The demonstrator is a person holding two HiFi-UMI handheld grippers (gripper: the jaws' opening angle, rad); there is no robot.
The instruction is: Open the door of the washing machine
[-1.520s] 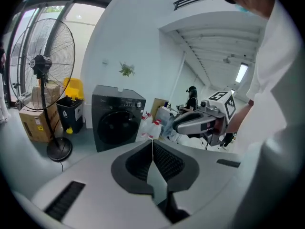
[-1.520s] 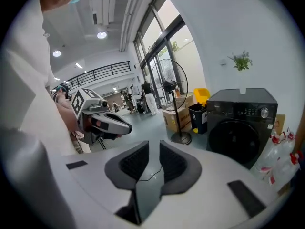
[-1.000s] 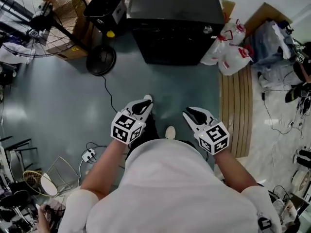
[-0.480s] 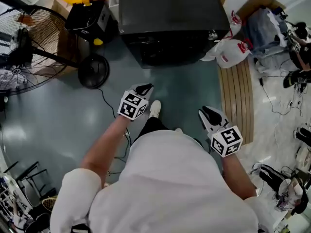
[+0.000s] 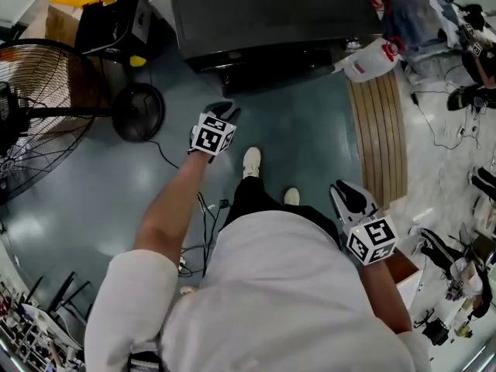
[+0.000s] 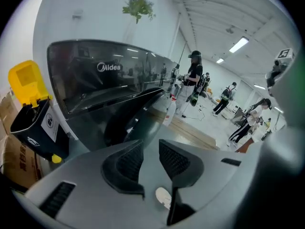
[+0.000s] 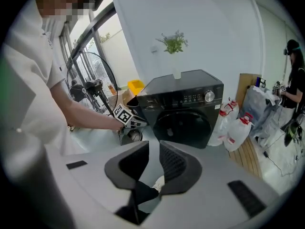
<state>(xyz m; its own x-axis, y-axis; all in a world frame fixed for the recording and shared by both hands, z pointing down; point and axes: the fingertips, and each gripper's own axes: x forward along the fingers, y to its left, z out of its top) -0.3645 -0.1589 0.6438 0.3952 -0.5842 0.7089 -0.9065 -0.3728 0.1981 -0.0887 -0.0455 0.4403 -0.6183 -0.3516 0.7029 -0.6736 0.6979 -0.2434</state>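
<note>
The black washing machine (image 5: 271, 14) stands at the top of the head view, its front facing me. Its round dark door (image 7: 183, 123) is closed in the right gripper view and fills the left gripper view just ahead of the jaws (image 6: 136, 123). My left gripper (image 5: 223, 108) is stretched out low near the machine's front left, not touching it. Its jaws are opening, and nothing is between them (image 6: 150, 159). My right gripper (image 5: 346, 191) hangs back by my right side, its jaws a little apart and holding nothing (image 7: 153, 161).
A large floor fan (image 5: 46, 107) with a round base (image 5: 138, 112) stands left of the machine, beside a black bin with a yellow lid (image 5: 101, 14). White jugs (image 5: 368, 56) and a wooden slatted board (image 5: 380, 130) lie to the right. Cables (image 5: 205, 208) trail by my feet.
My left gripper has reached forward and down towards the machine's front and its jaws have parted. The right gripper has dropped back to my right side. I have stepped closer to the machine.
</note>
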